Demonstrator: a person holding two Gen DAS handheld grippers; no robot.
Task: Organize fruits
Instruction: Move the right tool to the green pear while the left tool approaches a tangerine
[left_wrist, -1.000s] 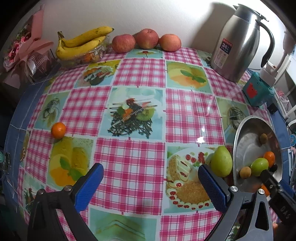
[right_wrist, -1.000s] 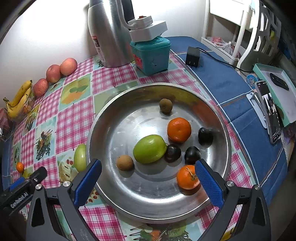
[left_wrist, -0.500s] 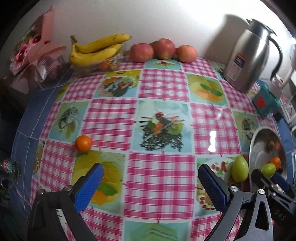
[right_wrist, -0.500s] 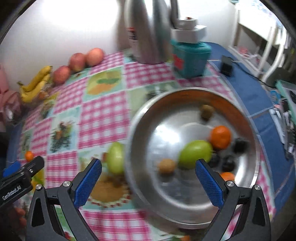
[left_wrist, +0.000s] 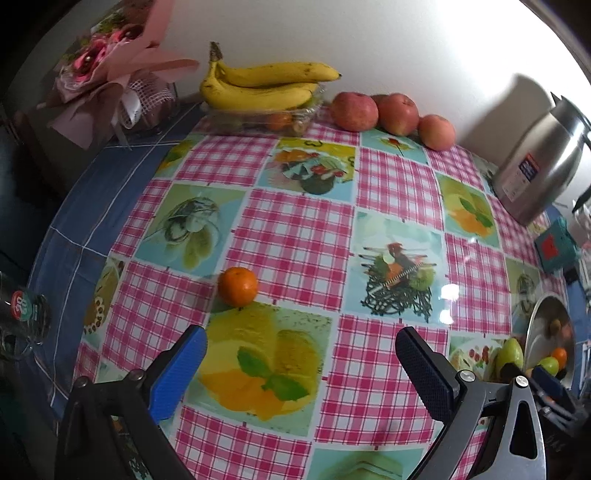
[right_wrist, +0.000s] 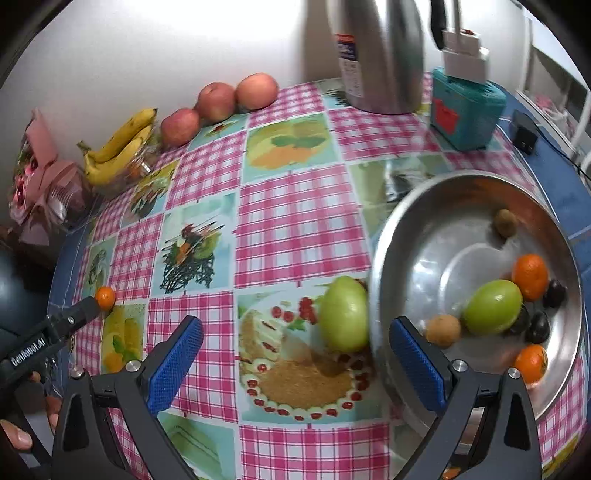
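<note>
A small orange tangerine (left_wrist: 237, 286) lies alone on the checked tablecloth, a little ahead and left of my open, empty left gripper (left_wrist: 299, 365); it also shows in the right wrist view (right_wrist: 105, 297). A green fruit (right_wrist: 343, 314) lies on the cloth against the left rim of the steel bowl (right_wrist: 384, 266). My right gripper (right_wrist: 295, 360) is open and empty, just short of that green fruit. The bowl holds a green fruit (right_wrist: 493, 306), two tangerines, two brown fruits and dark plums.
Bananas (left_wrist: 262, 86) on a clear box and three apples (left_wrist: 391, 112) line the back wall. A steel thermos (left_wrist: 535, 170) and a teal box (right_wrist: 467, 107) stand at the back right. A pink bouquet (left_wrist: 110, 74) sits back left. The table edge drops off left.
My left gripper has swung left toward the lone tangerine, which is now closer and more central. My right gripper has swung left off the bowl toward the green fruit beside it.
</note>
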